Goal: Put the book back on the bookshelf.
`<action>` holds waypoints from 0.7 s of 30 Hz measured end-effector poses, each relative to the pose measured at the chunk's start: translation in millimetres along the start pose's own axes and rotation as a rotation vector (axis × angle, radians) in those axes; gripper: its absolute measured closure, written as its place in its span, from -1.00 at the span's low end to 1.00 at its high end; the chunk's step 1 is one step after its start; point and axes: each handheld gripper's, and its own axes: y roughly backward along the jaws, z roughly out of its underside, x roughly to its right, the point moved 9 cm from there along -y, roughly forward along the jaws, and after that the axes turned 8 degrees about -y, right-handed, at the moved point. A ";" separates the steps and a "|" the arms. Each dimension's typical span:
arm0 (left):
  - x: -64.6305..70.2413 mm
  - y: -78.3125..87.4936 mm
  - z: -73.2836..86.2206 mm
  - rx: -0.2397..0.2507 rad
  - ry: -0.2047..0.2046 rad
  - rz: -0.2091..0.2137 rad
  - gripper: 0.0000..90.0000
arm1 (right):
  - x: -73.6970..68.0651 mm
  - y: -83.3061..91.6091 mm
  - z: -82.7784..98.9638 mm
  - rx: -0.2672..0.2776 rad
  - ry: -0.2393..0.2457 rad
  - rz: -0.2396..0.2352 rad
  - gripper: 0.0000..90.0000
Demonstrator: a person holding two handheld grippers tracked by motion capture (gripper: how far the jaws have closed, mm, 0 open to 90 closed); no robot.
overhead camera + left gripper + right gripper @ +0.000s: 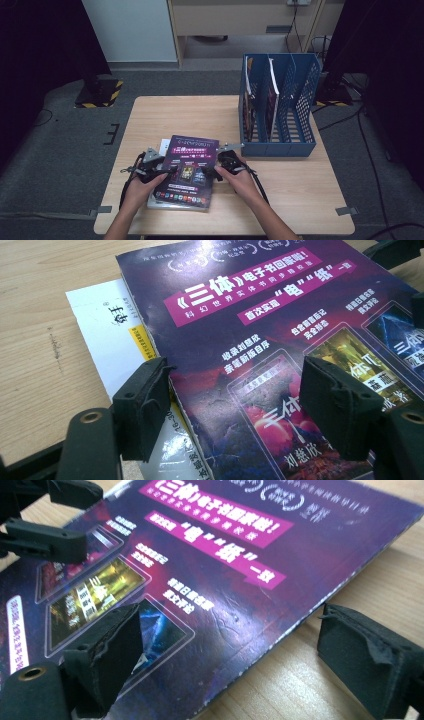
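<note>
Right now I have both grippers at the purple magazine (189, 167), which lies flat on the wooden table (150, 112), near its front edge and left of the blue file rack (280, 107). It rests on top of at least one other item, a white booklet (107, 335) whose corner sticks out at the magazine's left side.

My left gripper (159, 169) straddles the magazine's left edge: one jaw is over the white booklet, the other over the cover, both spread and not pressing. My right gripper (216, 170) is released too, its jaws set either side of the right edge, one above the cover and one above bare wood.

I judge the magazine to be light, thin and floppy, with a glossy cover that looks slippery under foam pads. Lifted by one corner it would likely sag and bend. The spine or the middle of a long edge seems the best hold, ideally one gripper on each side, once an edge is raised enough for a jaw to slide under. Its worn left edge could tear if pinched hard.

Counting: one purple magazine on top, one white booklet visible beneath it, though I cannot tell whether more lies in that stack. One rack with three slots, holding what look like two upright magazines. Two grippers, two hands.
</note>
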 end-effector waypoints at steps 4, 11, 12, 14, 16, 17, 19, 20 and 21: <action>0.0 0.0 0.0 0.000 0.000 -0.001 -0.39 | 0.6 -3.3 -0.3 0.005 -0.004 -0.019 -0.75; 0.0 0.1 0.2 0.001 -0.001 0.000 -0.39 | 0.0 -4.7 -2.3 0.010 -0.036 -0.023 -0.70; -0.1 0.2 0.3 0.001 -0.002 0.000 -0.39 | 0.4 -4.6 -3.4 0.019 -0.048 -0.028 -0.68; -0.2 0.3 0.4 0.001 -0.002 0.001 -0.39 | -0.2 -3.7 -4.6 0.033 -0.056 -0.037 -0.65; -0.2 0.4 0.5 0.003 0.000 0.001 -0.39 | -1.7 -2.7 -6.4 0.042 -0.057 -0.046 -0.65; -0.3 0.6 0.7 0.002 -0.001 0.001 -0.39 | -3.3 -1.7 -7.6 0.047 -0.057 -0.049 -0.65; -0.5 1.0 0.9 0.000 -0.001 0.000 -0.39 | -5.7 0.2 -10.2 0.058 -0.049 -0.049 -0.65; -0.5 1.1 1.0 0.001 -0.001 0.000 -0.39 | -6.7 1.0 -12.1 0.068 -0.038 -0.048 -0.65; -0.6 1.3 1.1 0.000 -0.001 0.000 -0.39 | -8.3 2.2 -13.4 0.073 -0.033 -0.047 -0.64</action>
